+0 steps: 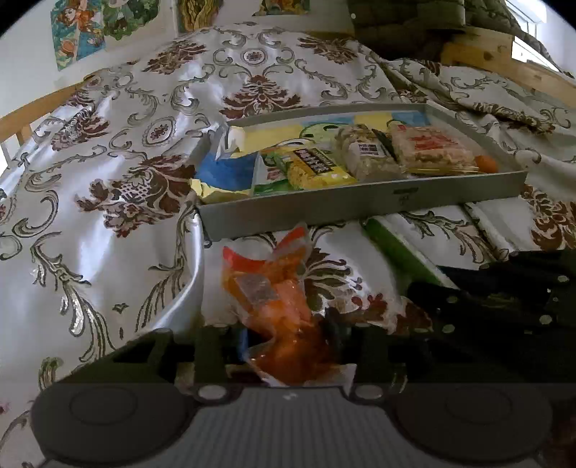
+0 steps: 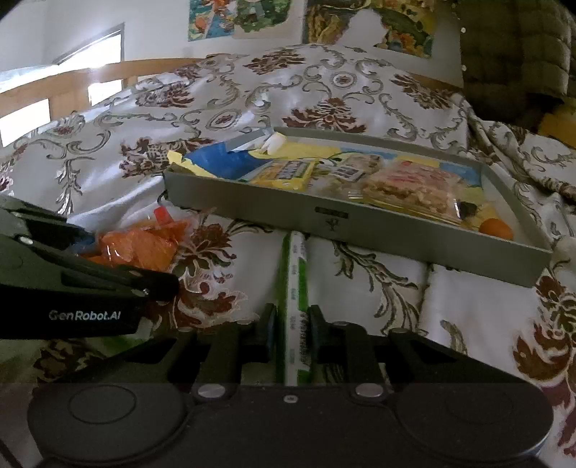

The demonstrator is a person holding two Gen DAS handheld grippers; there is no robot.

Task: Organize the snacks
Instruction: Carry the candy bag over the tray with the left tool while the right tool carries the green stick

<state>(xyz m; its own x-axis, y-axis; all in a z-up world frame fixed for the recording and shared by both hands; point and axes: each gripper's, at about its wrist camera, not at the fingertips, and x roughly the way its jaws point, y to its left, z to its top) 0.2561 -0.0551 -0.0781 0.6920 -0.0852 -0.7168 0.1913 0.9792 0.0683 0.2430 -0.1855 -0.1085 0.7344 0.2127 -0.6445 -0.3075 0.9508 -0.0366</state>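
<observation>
Left gripper [image 1: 291, 342] is pinching the near end of an orange snack packet [image 1: 273, 298], its pads pressing on the crinkled wrapper. The packet is lying on the patterned bedspread [image 1: 108, 162] just in front of the grey tray [image 1: 360, 205], its far tip reaching almost to the tray's near wall.

Right gripper [image 2: 289, 334] is clamping a long green-and-white snack pack [image 2: 295, 280], jaws drawn close against its 2 sides. The pack is lying lengthwise on the bedspread, its far end meeting the tray's near wall; from the right wrist view I cannot tell whether it is touching the wall or slipping under it.

The tray is sitting on the bedspread and holding several snacks: a yellow packet with a dark label [image 1: 316, 169] near the front wall, 2 clear packs of pale crisped cakes [image 1: 428, 151] beside it toward the right, and a small orange round item [image 1: 486, 163] in the near right corner. Blue and yellow wrapping [image 1: 223, 172] is spilling over the tray's left end.

In the right wrist view the left gripper's black body is showing at the left edge, with the orange packet just beyond it.

Colourful posters [image 2: 237, 14] are hanging on the wall behind the bed.
</observation>
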